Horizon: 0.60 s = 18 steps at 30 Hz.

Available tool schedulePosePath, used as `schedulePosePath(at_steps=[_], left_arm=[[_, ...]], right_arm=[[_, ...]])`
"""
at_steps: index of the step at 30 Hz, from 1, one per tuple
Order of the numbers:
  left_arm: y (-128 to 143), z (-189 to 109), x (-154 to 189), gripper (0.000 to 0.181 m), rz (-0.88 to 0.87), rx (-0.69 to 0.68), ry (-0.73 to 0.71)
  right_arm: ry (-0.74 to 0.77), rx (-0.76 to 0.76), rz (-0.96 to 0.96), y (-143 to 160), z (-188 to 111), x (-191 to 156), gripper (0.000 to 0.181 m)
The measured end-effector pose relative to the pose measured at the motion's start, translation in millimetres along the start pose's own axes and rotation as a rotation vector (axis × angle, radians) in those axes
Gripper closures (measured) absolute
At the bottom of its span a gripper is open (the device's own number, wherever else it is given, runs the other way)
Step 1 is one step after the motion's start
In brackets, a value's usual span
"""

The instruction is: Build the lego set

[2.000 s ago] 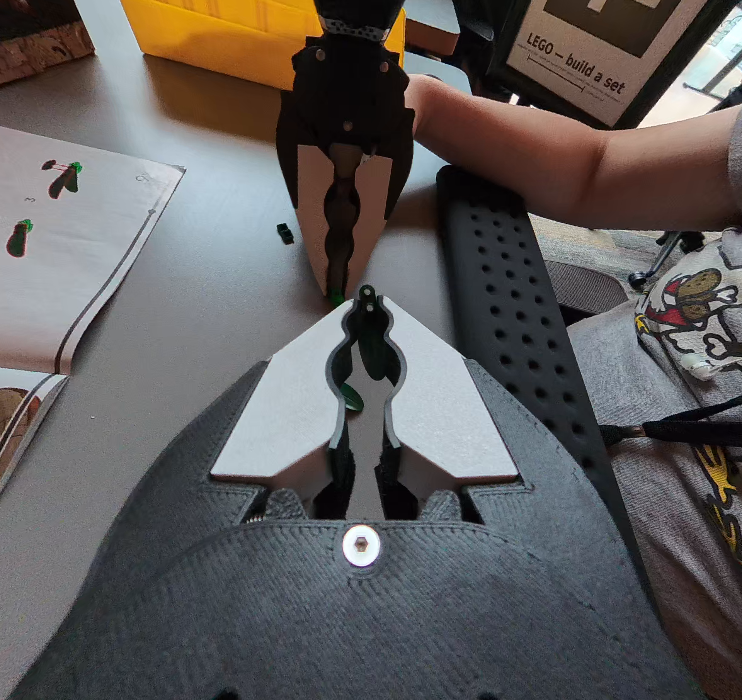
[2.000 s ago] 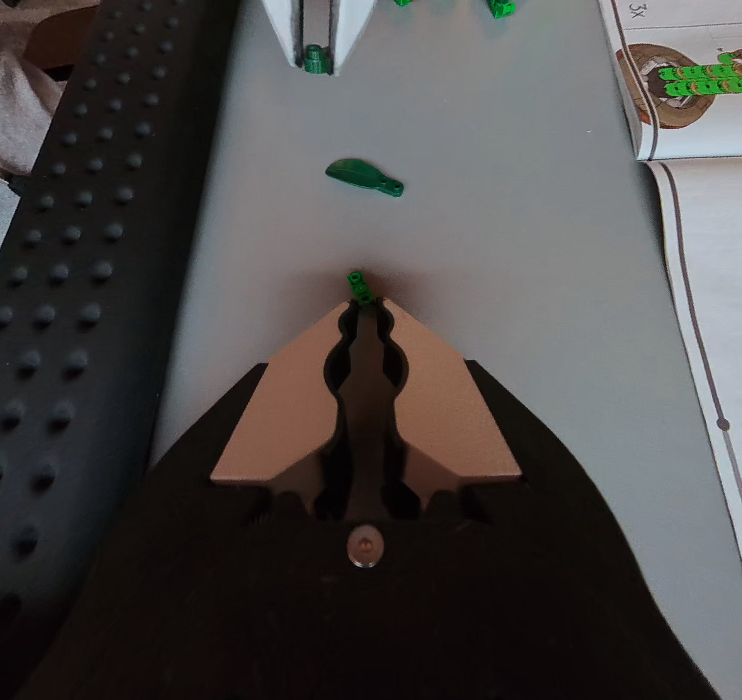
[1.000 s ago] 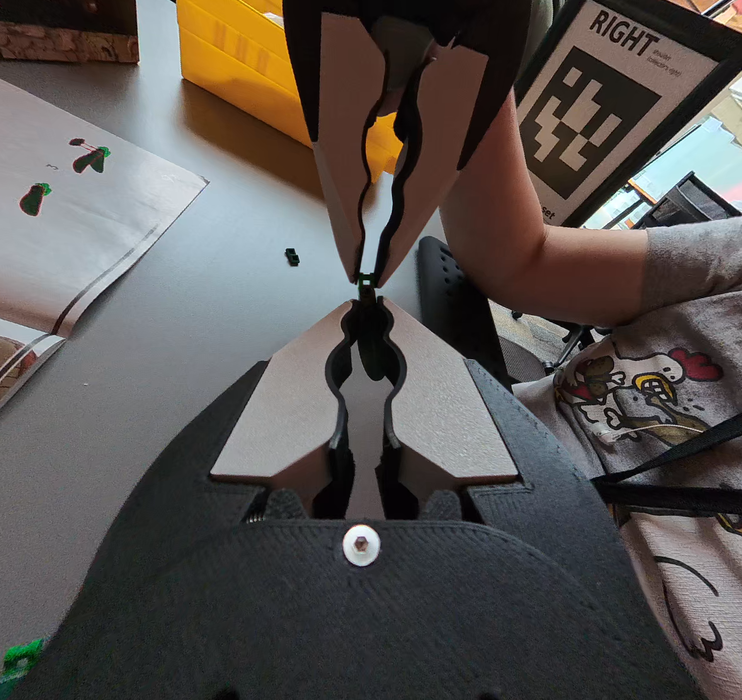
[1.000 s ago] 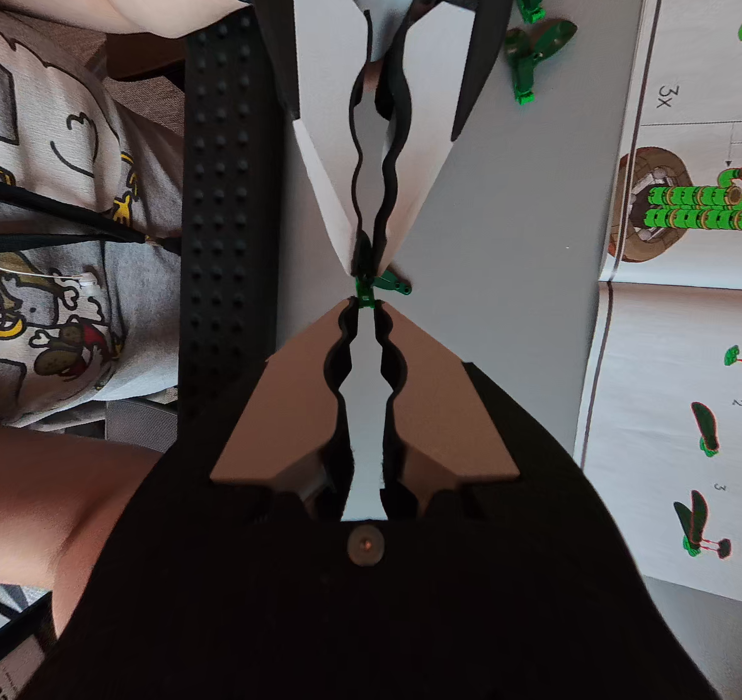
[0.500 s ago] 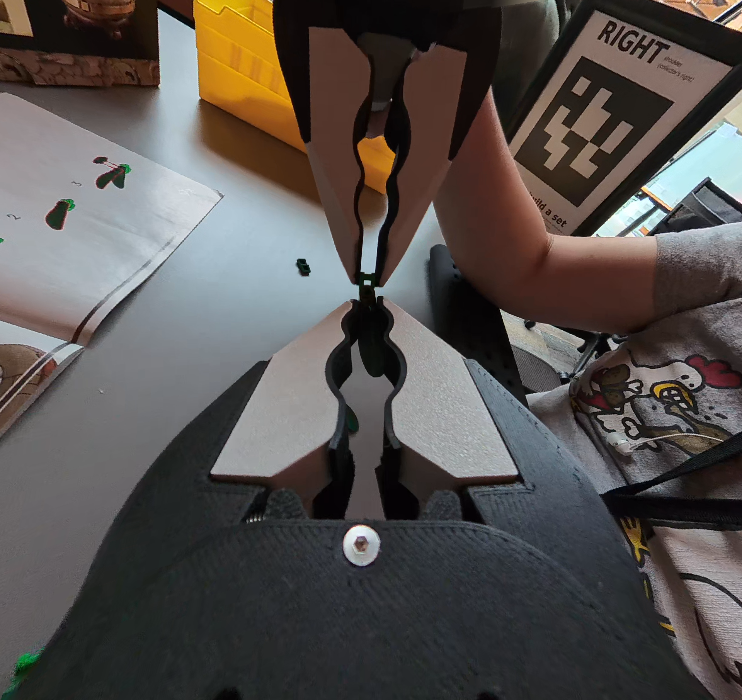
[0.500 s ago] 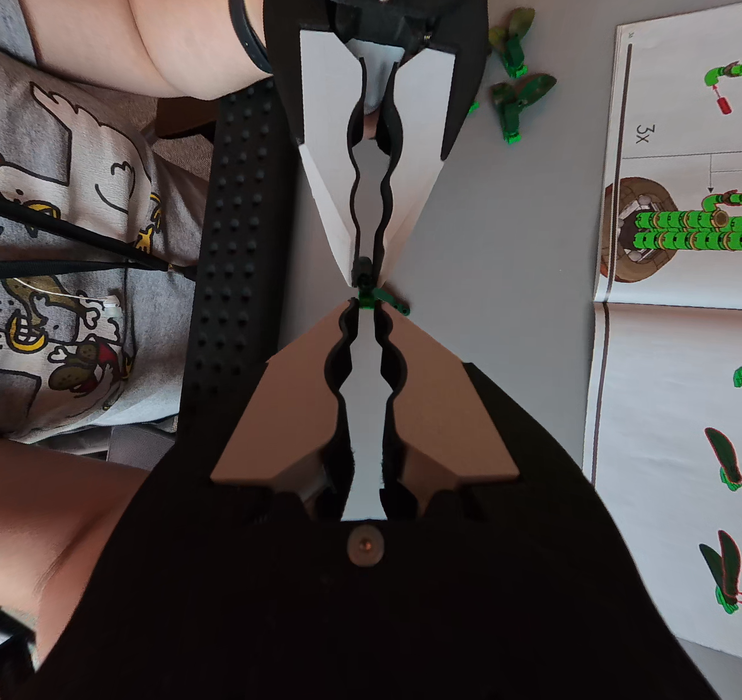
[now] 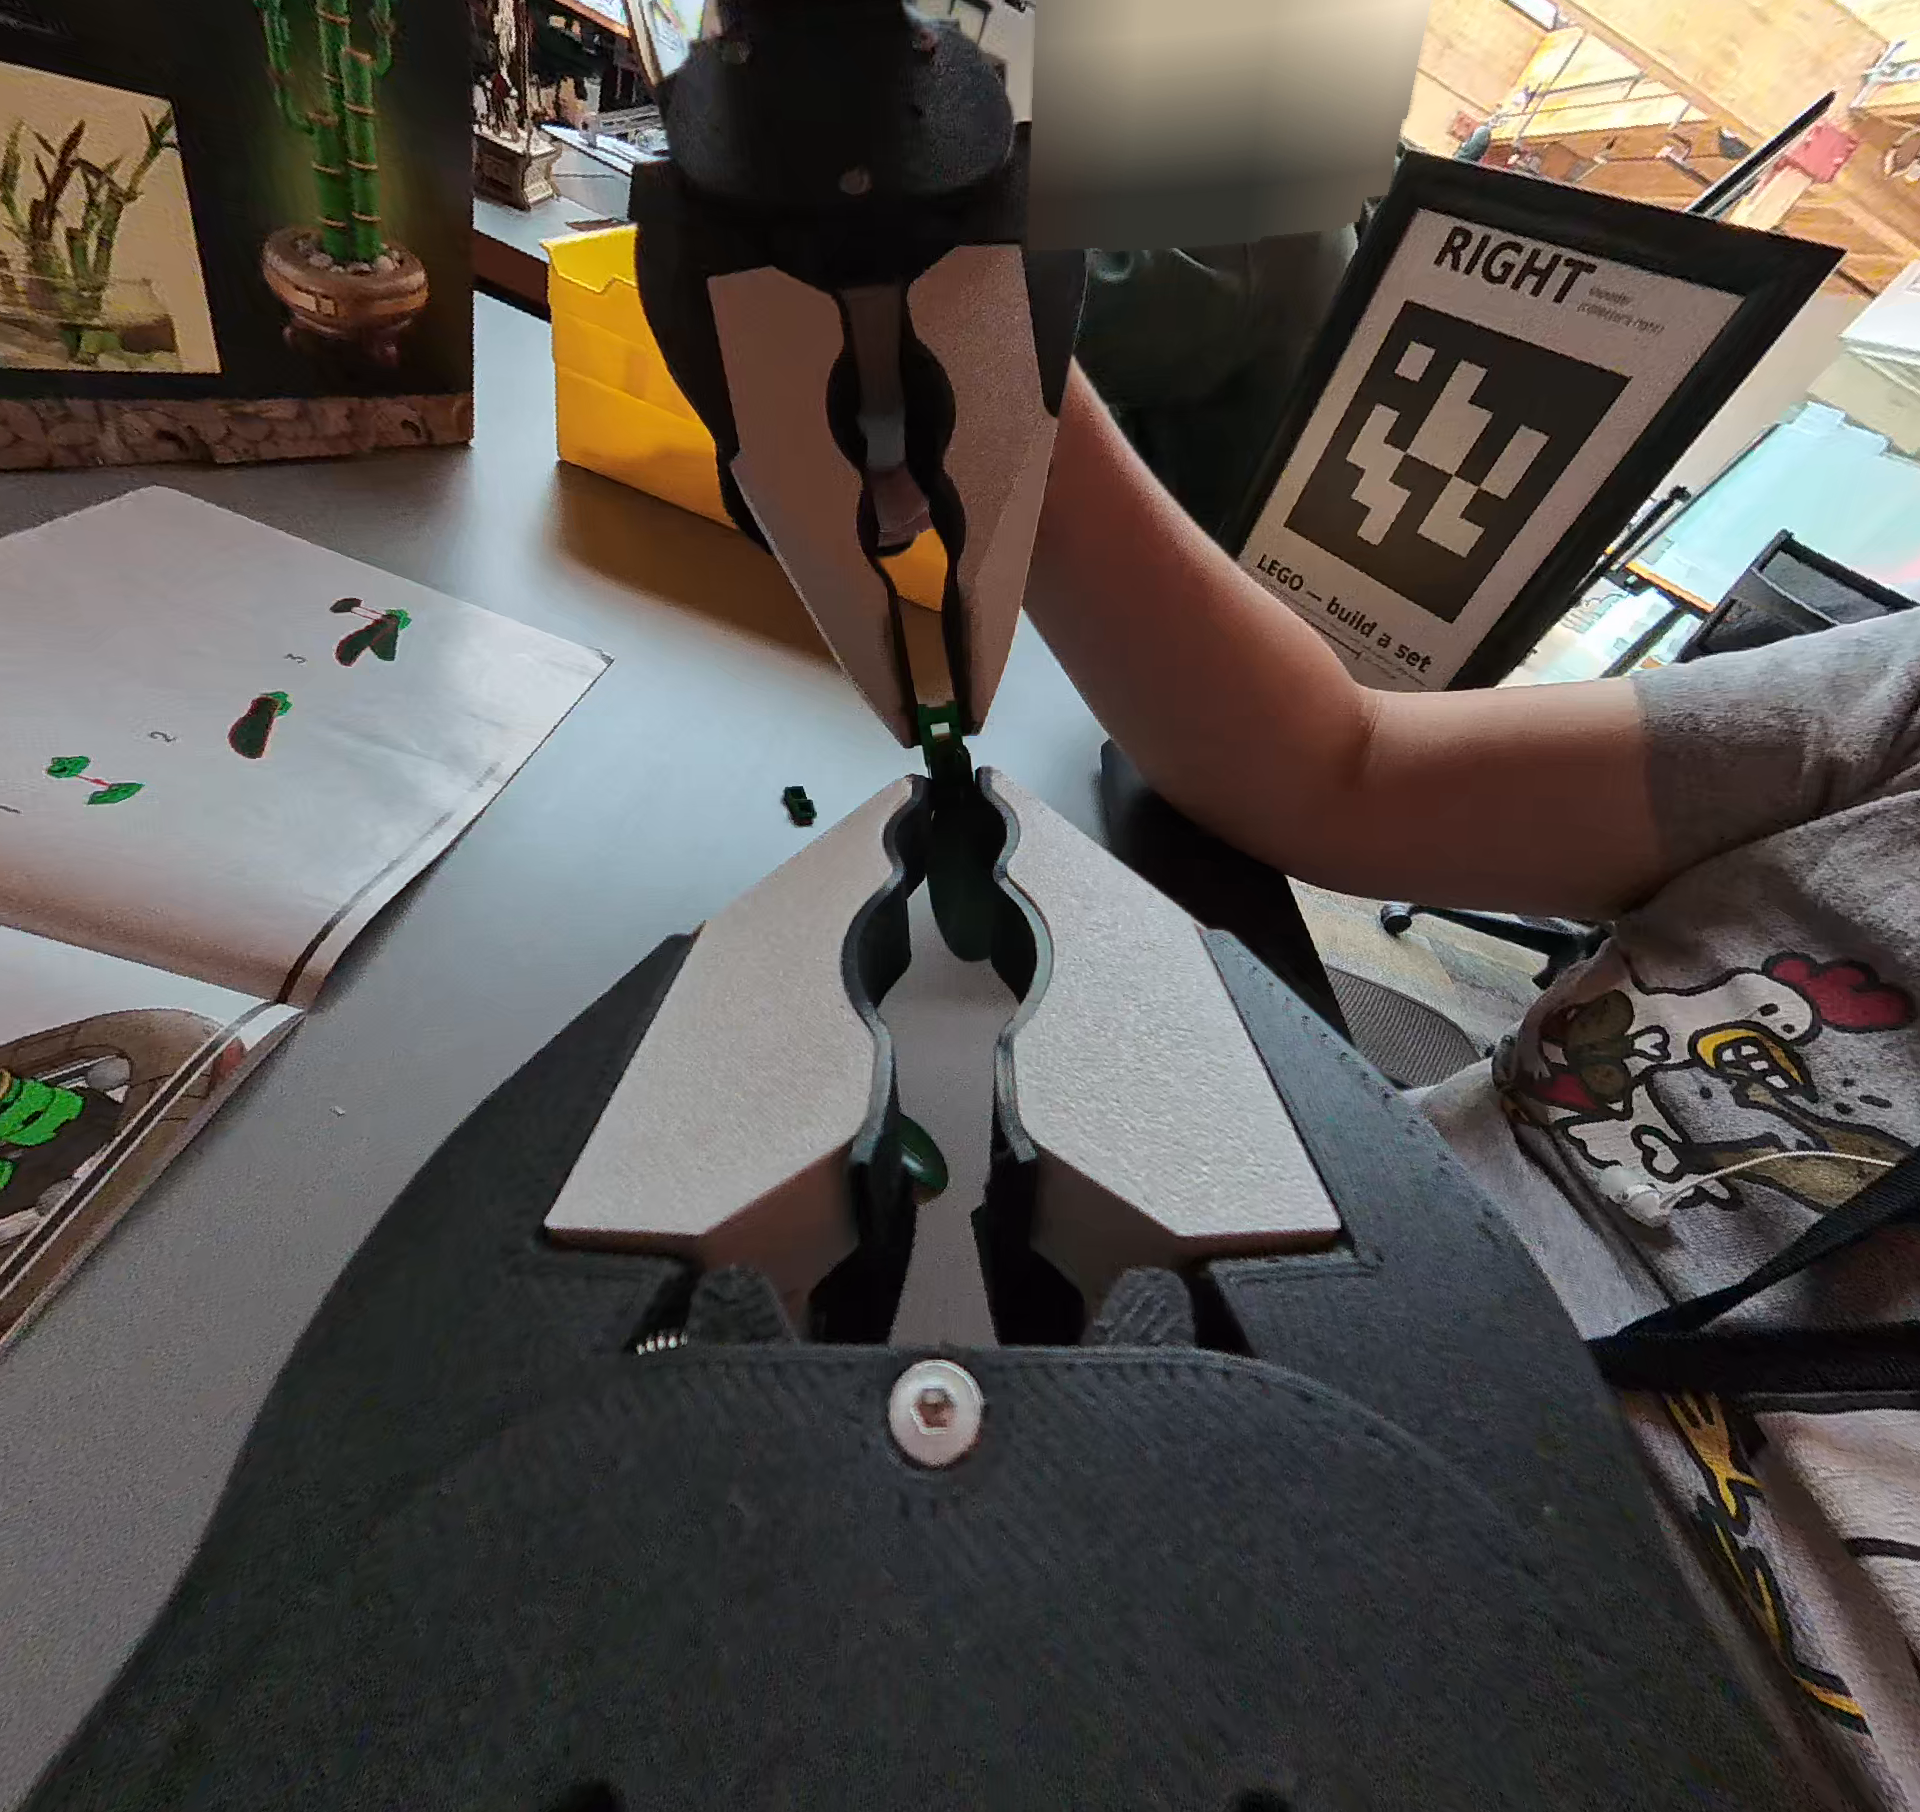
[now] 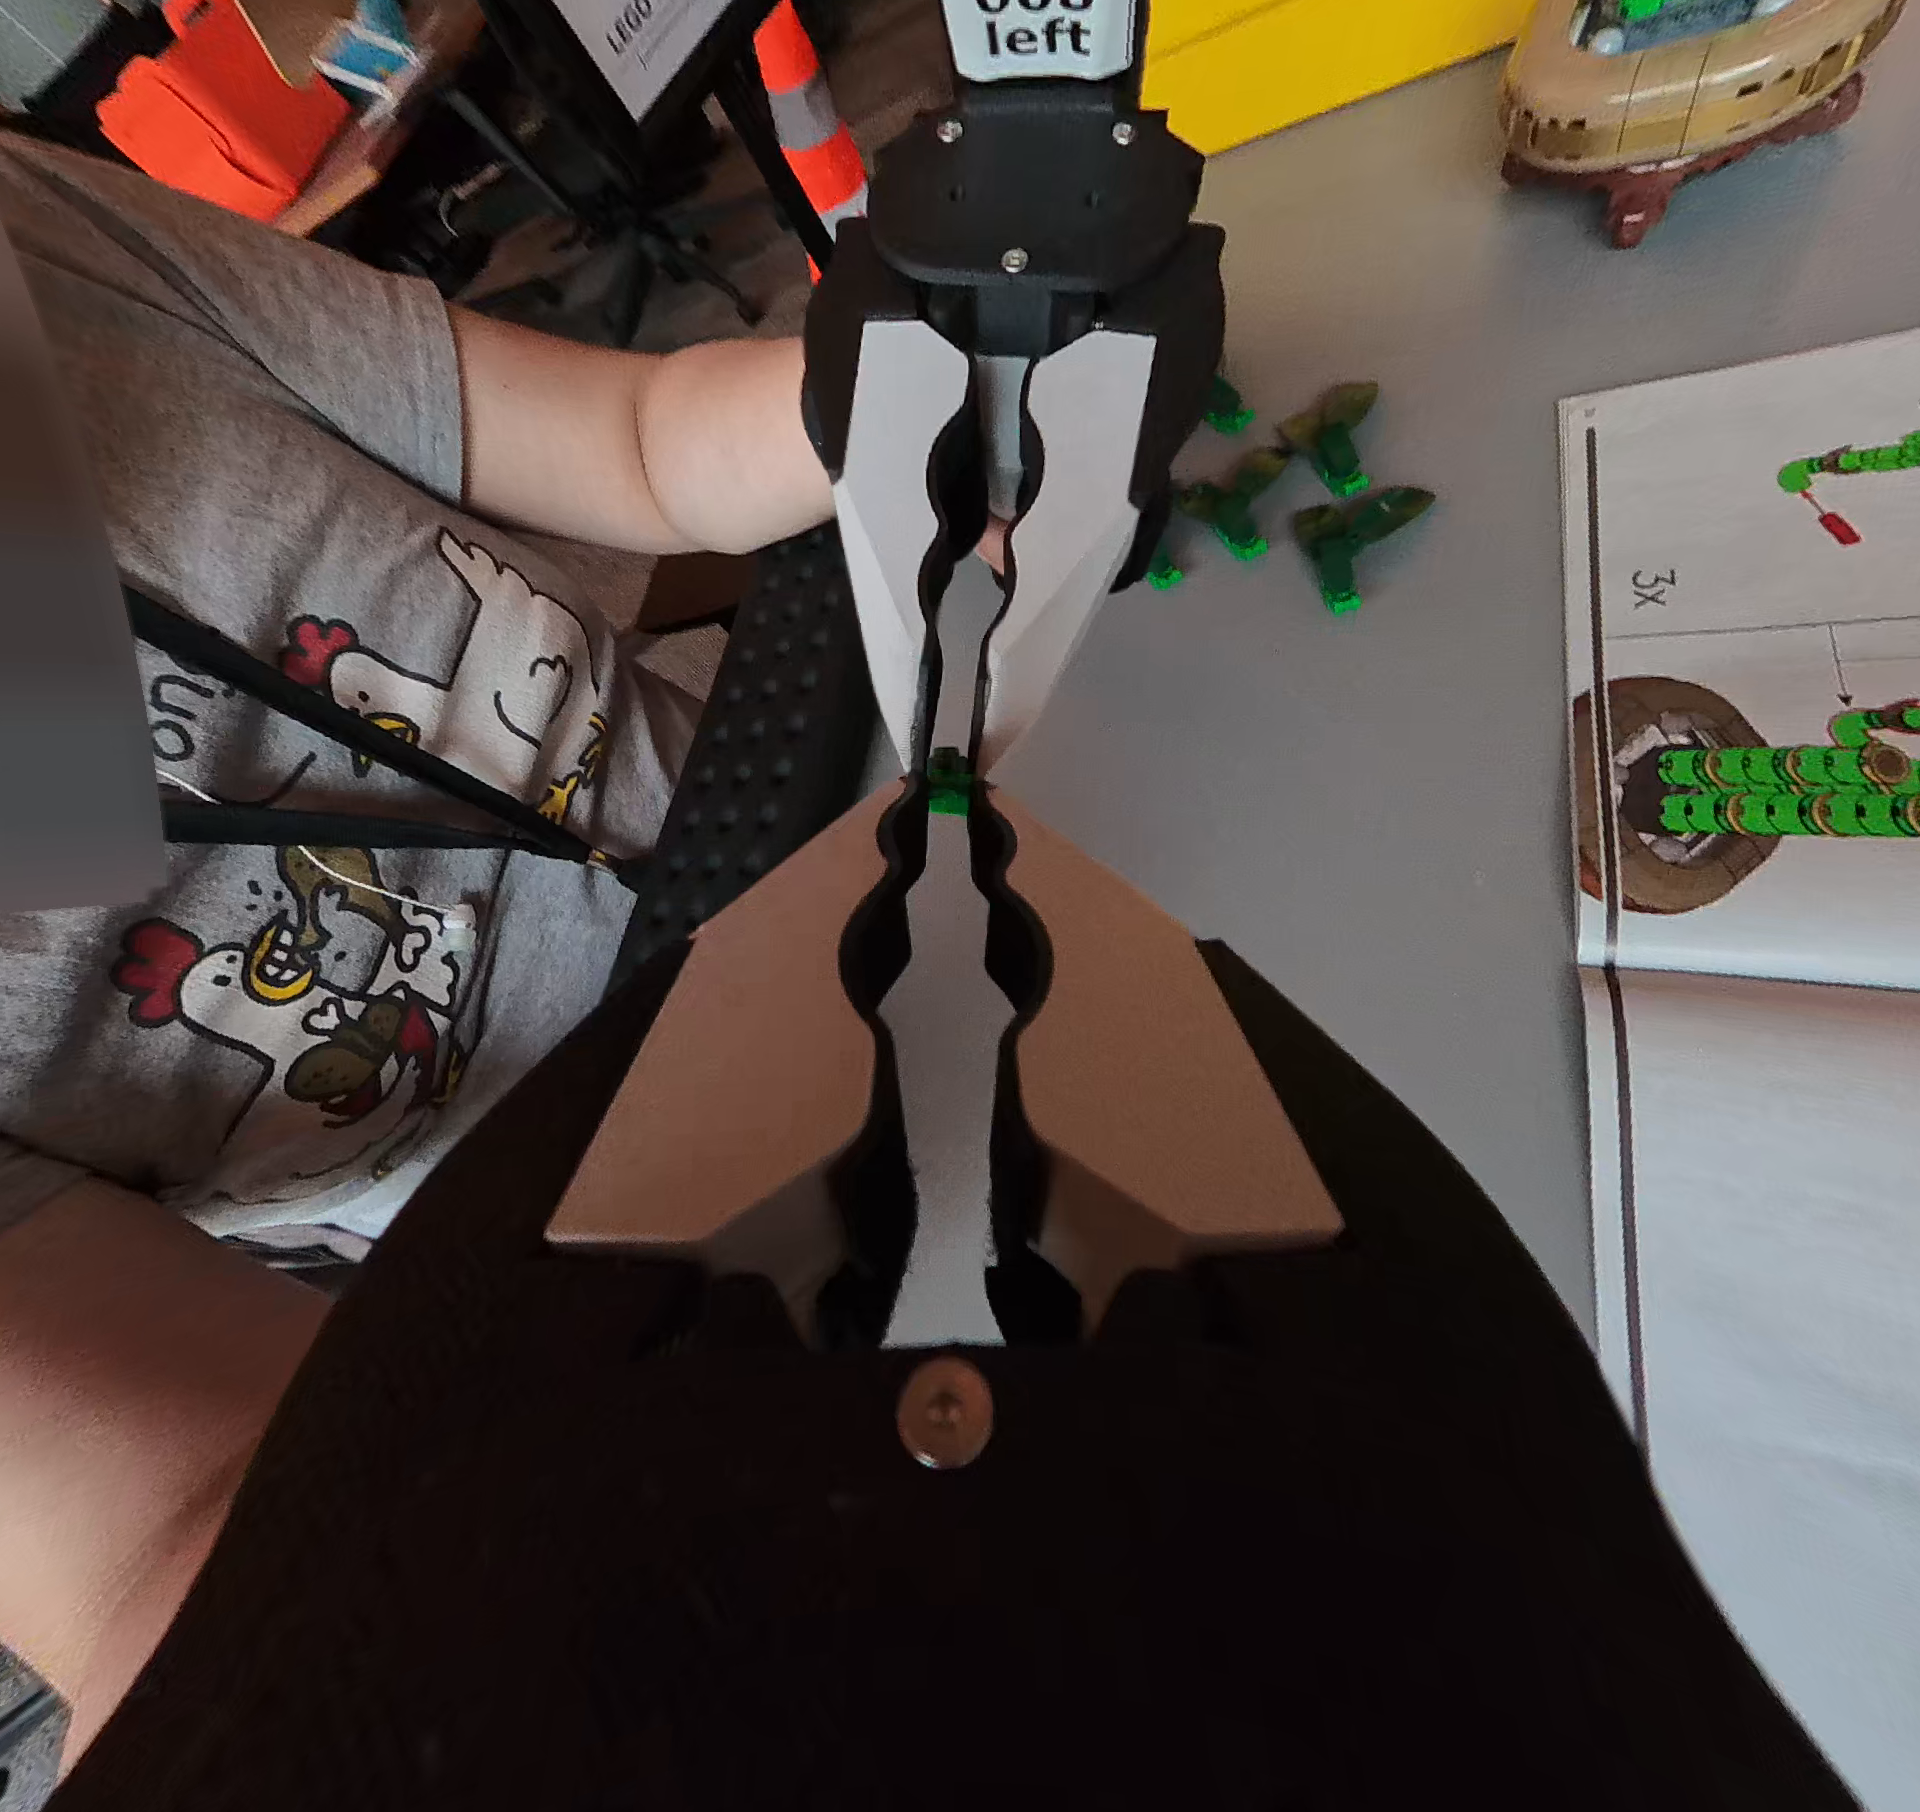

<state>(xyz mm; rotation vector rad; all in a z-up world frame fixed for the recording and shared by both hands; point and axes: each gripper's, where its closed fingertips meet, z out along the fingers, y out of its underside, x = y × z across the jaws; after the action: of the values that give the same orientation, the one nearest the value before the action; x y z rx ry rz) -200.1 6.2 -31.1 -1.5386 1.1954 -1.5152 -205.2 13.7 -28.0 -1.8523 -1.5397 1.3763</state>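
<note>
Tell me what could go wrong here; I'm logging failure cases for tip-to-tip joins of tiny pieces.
The left gripper pinches the dark green leaf only at its tips, so pushing might pivot it. The right gripper holds the bright green clip equally shallowly; it could pop free and drop to the table, among the leaf assemblies.

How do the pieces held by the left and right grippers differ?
The left gripper pinches a long dark green leaf running back between its fingers; the right gripper grips a small bright green clip just at its tips. Both are shut, tips meeting above the table.
</note>
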Motion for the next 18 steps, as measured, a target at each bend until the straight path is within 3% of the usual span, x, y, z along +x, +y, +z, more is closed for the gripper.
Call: schedulePosePath(at_steps=[5, 18], left_arm=[[-10, -3, 5, 0.175, 0.054, 0.058, 0.009], [-37, -19, -6, 0.176, -0.001, 0.255, -0.039]], right_arm=[[-0.056, 0.096, 0.003, -15, -1, -4, 0.176], [0.019, 0.263, 0.031, -48, -6, 7, 0.176]])
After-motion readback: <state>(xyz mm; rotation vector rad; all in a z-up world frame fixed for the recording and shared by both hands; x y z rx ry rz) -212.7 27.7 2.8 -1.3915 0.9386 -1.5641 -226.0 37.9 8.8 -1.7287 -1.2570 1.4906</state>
